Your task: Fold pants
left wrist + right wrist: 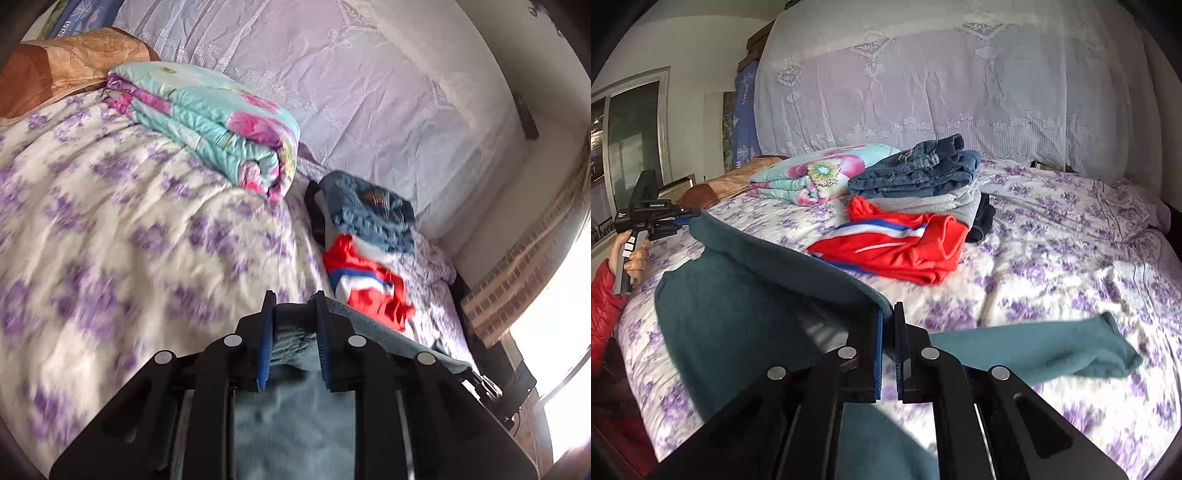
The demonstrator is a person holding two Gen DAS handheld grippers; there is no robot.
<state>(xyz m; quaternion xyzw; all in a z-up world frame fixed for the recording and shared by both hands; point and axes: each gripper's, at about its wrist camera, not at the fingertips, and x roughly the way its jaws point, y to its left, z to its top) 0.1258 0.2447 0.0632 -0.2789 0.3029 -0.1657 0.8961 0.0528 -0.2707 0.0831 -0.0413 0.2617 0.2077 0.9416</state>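
Teal fleece pants [768, 295] hang stretched above the bed between my two grippers. My right gripper [888, 317] is shut on one end of the pants' upper edge. My left gripper [293, 306] is shut on bunched teal fabric [295, 343]; it also shows in the right wrist view [685, 216] at the far left, holding the other end. One pant leg [1052, 354] trails to the right across the bedspread. The rest of the pants droops below the grippers.
A bed with a white, purple-flowered cover [1052, 258]. A stack of folded jeans and grey clothes [923, 177] with a red garment [897, 243] in front. A folded floral quilt [812, 173] and a brown pillow [55, 70]. A lace-draped headboard [942, 81] behind.
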